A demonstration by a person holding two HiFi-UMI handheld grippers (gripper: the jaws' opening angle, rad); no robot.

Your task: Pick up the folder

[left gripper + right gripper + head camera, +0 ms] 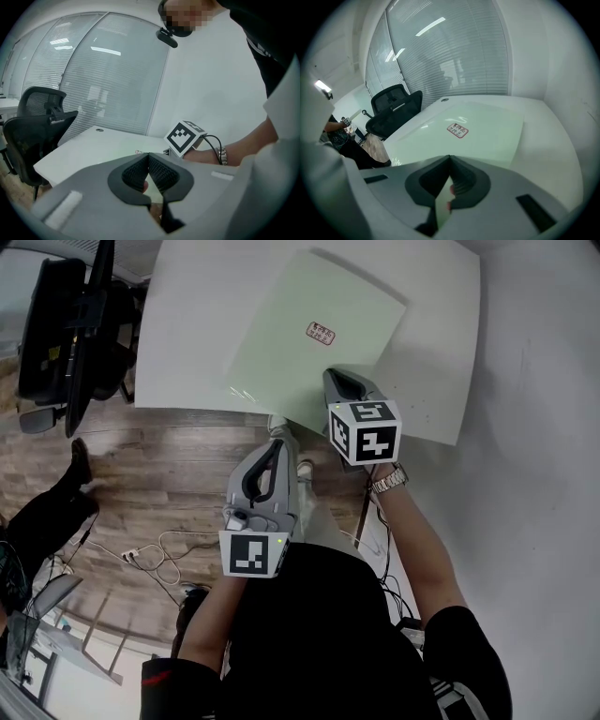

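Lying flat on the table [206,296], the folder [309,334] looks thin, light, slick and likely to sag. The right gripper [337,381] pinches its near edge, a sensible hold. The left gripper [277,439], pressed together and empty, hangs off the table.

The folder [309,329] lies on the counter [197,296], spreading ahead of the right tool [336,381], with its near edge between that tool's jaws. The left tool [279,444] sits left of and behind it, off the counter. A chair [66,329] stands far left.
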